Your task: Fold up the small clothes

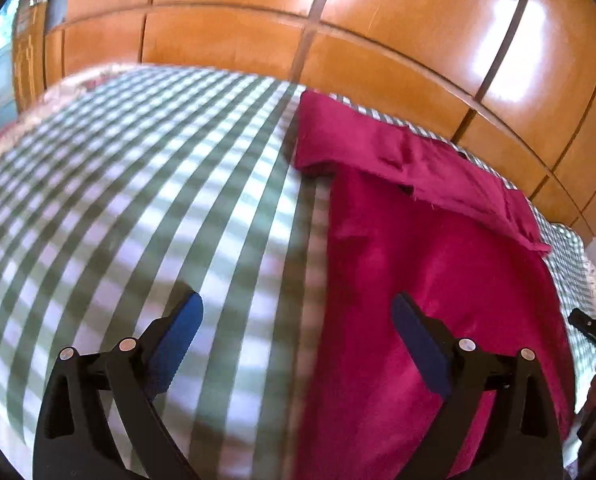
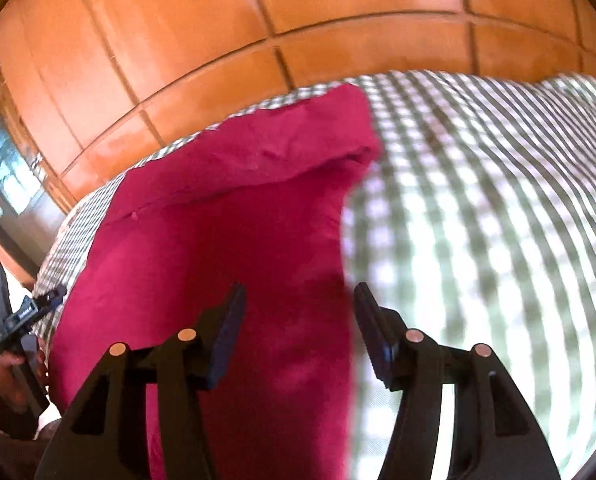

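**Magenta garment flat on the checked bed, both grippers spread above it**

While hovering over the bed (image 1: pixel 138 184) with its green-and-white checked sheet, left gripper (image 1: pixel 298 320) held with blue-padded fingers (image 1: pixel 178 340) spread wide, gripping nothing. Straddling the left edge of the magenta garment (image 1: pixel 438 264): one finger over bare sheet, the other over the red cloth. Whether touching the fabric or just above it, cannot tell.

Garment laid lengthwise on the bed, near the side by the orange wooden wardrobe (image 1: pixel 378 40), with a folded band of cloth lying across its far end. Same garment (image 2: pixel 226 216) filling the middle of the right wrist view, its far end bunched into a soft fold.

Right gripper (image 2: pixel 300 320) likewise spread, fingers (image 2: pixel 226 332) parted and pinching nothing, placed over the garment's right edge where red meets checked sheet (image 2: pixel 478 220).

Much motion blur in both views. Glimpsed at the far left of the right wrist view: the other handheld gripper in a hand (image 2: pixel 14 364).
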Motion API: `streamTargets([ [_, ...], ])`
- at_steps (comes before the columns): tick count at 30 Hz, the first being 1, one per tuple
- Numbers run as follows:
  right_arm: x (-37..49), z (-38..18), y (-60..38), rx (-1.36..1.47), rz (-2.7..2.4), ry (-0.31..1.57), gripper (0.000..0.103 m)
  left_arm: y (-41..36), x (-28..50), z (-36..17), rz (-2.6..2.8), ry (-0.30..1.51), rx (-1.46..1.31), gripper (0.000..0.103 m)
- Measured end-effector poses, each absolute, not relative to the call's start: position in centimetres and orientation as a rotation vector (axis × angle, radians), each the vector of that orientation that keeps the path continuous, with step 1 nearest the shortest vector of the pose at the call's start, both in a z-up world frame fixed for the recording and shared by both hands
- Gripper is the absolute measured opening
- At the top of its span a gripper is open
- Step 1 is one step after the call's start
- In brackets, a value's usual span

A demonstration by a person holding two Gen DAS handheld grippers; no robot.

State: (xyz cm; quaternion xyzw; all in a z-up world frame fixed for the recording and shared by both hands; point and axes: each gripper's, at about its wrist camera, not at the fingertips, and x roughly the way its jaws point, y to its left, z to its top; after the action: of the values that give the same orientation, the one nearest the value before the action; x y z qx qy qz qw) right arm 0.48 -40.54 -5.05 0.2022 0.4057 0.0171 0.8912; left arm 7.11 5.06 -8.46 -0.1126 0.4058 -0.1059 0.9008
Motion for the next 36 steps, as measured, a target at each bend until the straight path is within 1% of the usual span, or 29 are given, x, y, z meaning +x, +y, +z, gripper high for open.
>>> streamTargets([
  [2, -0.7, -5.6, -41.7, 0.479, 0.047, 0.857, 0.056, 5.4, 6.4, -8.9, -0.277, 0.869, -0.245, 0.094],
  [4, -1.9, -6.3, -42.5, 0.544, 0.080, 0.863, 0.056, 5.4, 5.3, -9.0, -0.332, 0.866, -0.221, 0.084],
  [5, -2.5, -6.5, -42.8, 0.572, 0.101, 0.864, 0.055, 5.2, 4.9, -9.1, -0.375, 0.876, -0.215, 0.071],
  [6, -3.0, -6.8, -43.0, 0.608, 0.131, 0.863, 0.054, 5.0, 4.5, -9.2, -0.403, 0.888, -0.214, 0.067],
  [7, -3.5, -7.1, -43.1, 0.635, 0.150, 0.861, 0.053, 4.9, 4.1, -9.3, -0.419, 0.892, -0.215, 0.067],
  [8, -4.0, -7.4, -43.3, 0.669, 0.168, 0.858, 0.053, 4.7, 3.8, -9.3, -0.442, 0.892, -0.220, 0.060],
  [9, -4.5, -7.7, -43.5, 0.709, 0.191, 0.853, 0.052, 4.6, 3.3, -9.4, -0.481, 0.898, -0.232, 0.050],
  [11, -5.4, -8.0, -43.8, 0.761, 0.224, 0.840, 0.051, 4.7, 2.6, -9.7, -0.525, 0.917, -0.267, 0.048],
  [13, -6.3, -8.2, -43.9, 0.802, 0.257, 0.839, 0.048, 5.0, 2.2, -9.9, -0.553, 0.930, -0.300, 0.041],
  [14, -6.5, -8.2, -44.1, 0.812, 0.269, 0.838, 0.047, 5.3, 2.1, -10.1, -0.569, 0.944, -0.321, 0.039],
  [16, -7.3, -8.2, -44.1, 0.831, 0.294, 0.838, 0.046, 5.7, 1.7, -10.3, -0.598, 0.958, -0.356, 0.039],
  [22, -9.0, -8.5, -42.6, 0.852, 0.402, 0.848, 0.046, 6.5, 0.5, -11.1, -0.702, 0.999, -0.483, 0.039],
  [26, -9.3, -8.8, -41.3, 0.873, 0.482, 0.879, 0.045, 7.0, 0.4, -12.0, -0.779, 1.033, -0.622, 0.039],
  [28, -8.9, -9.0, -40.7, 0.864, 0.493, 0.903, 0.036, 6.8, 0.1, -12.3, -0.797, 1.051, -0.642, 0.039],
  [29, -8.7, -9.1, -40.2, 0.861, 0.505, 0.915, 0.034, 6.8, 0.0, -12.3, -0.797, 1.051, -0.642, 0.039],
  [31, -8.3, -9.3, -39.6, 0.855, 0.522, 0.933, 0.024, 6.3, -0.2, -12.1, -0.789, 1.060, -0.628, 0.039],
  [32, -8.0, -9.5, -39.2, 0.850, 0.529, 0.942, 0.022, 6.0, -0.3, -11.9, -0.781, 1.063, -0.608, 0.039],
  [34, -7.1, -9.3, -39.0, 0.841, 0.525, 0.940, 0.016, 5.6, -0.6, -11.4, -0.770, 1.059, -0.575, 0.039],
  [35, -7.1, -9.2, -39.2, 0.848, 0.524, 0.930, 0.013, 5.6, -0.6, -11.3, -0.761, 1.056, -0.565, 0.023],
  [36, -6.9, -9.2, -39.3, 0.860, 0.524, 0.916, 0.011, 5.7, -0.9, -11.2, -0.739, 1.057, -0.548, 0.013],
])
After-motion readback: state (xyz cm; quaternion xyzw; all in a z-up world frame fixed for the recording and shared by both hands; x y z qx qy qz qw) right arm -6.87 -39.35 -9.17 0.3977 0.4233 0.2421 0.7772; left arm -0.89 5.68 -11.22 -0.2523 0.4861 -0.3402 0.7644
